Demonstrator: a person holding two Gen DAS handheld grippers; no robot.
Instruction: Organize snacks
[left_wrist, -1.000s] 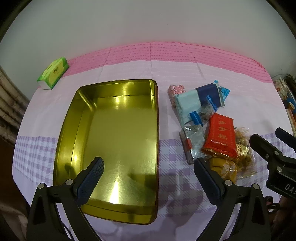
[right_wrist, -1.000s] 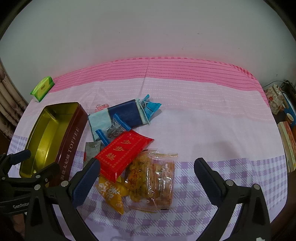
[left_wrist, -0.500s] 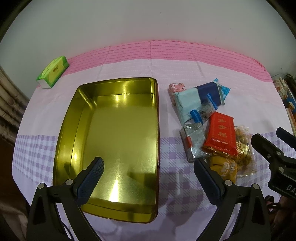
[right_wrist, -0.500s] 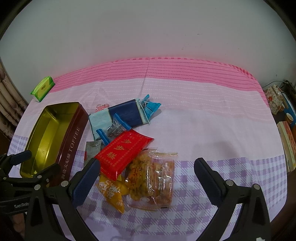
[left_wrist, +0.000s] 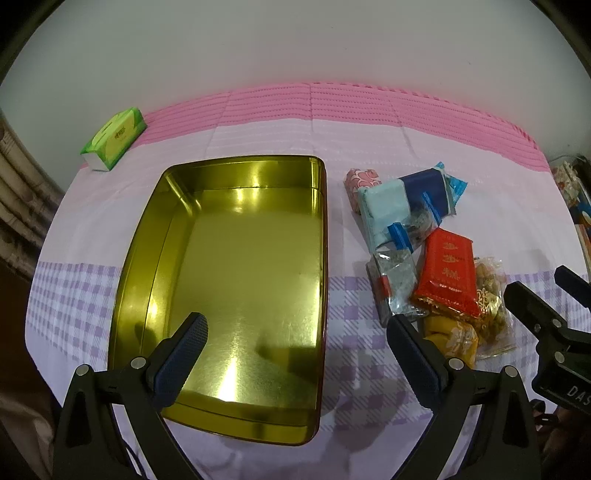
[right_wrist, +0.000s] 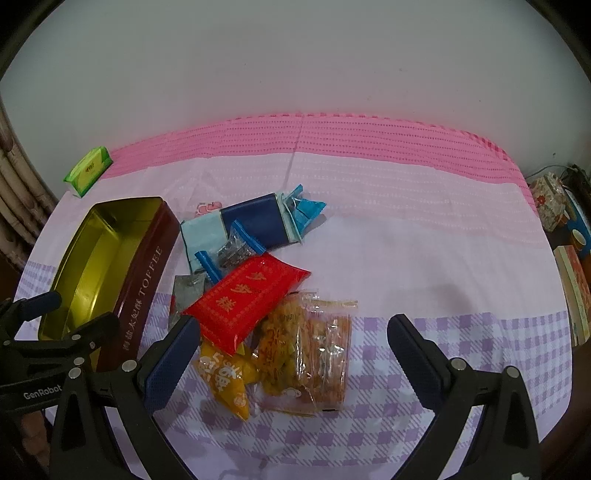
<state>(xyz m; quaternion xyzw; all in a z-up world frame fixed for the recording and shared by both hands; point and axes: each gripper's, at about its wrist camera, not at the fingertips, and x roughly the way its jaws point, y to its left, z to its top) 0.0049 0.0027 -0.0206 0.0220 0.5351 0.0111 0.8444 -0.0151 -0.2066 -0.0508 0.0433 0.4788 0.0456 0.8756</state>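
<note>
Reaching into the pile risks dragging several packets at once: the red packet (right_wrist: 245, 301) lies across the clear bag (right_wrist: 314, 350) and the yellow packet (right_wrist: 225, 376), so a low grab by the right gripper (right_wrist: 293, 365) could snag a neighbour or crush the brittle-looking snacks in the clear bag. Crinkly film may also slip from the fingers. Both grippers hold nothing; the right fingers stand wide apart above the pile, and the left gripper (left_wrist: 295, 354) hangs with fingers wide apart over the near end of the tin (left_wrist: 155, 258).

That tin sits empty on the bench (right_wrist: 424, 258), just left of the pile, its long axis running from near to far. Seen from the right wrist, the red packet's long axis runs diagonally, from near-left to far-right, while the blue packet (right_wrist: 255, 221) behind it lies roughly parallel.
</note>
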